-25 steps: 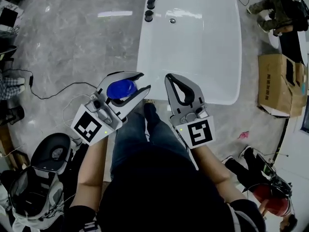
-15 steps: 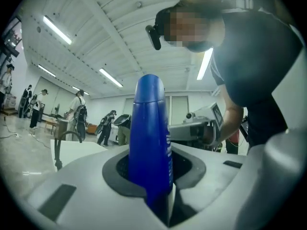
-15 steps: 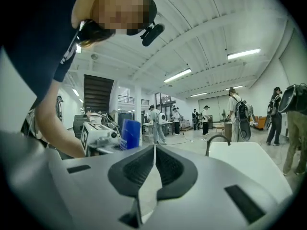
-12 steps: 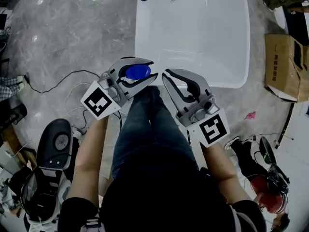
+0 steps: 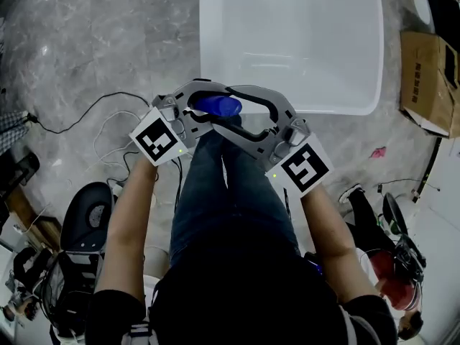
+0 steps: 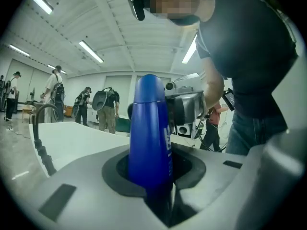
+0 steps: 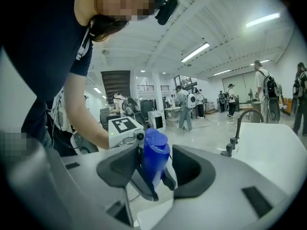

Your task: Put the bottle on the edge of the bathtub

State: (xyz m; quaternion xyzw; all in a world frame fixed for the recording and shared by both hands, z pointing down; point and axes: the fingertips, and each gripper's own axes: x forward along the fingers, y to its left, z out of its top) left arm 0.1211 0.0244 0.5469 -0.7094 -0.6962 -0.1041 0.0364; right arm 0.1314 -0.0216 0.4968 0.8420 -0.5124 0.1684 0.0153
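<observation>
Left gripper (image 5: 203, 106) is clamped on the body of the blue bottle (image 5: 219, 106). Right gripper (image 5: 244, 113) jaws are opening, with the bottle's cap end between them. The bottle is held just short of the bathtub (image 5: 323, 106) near edge.

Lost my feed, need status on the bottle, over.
Left gripper shut on bottle. Right gripper fingers opening, bottle between them, not clamped. Bathtub edge just ahead, nothing in the way.

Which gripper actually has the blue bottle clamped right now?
The left gripper: its jaws pinch the blue bottle. The right gripper has its jaws opening, bottle between them, pads not pressing.
</observation>
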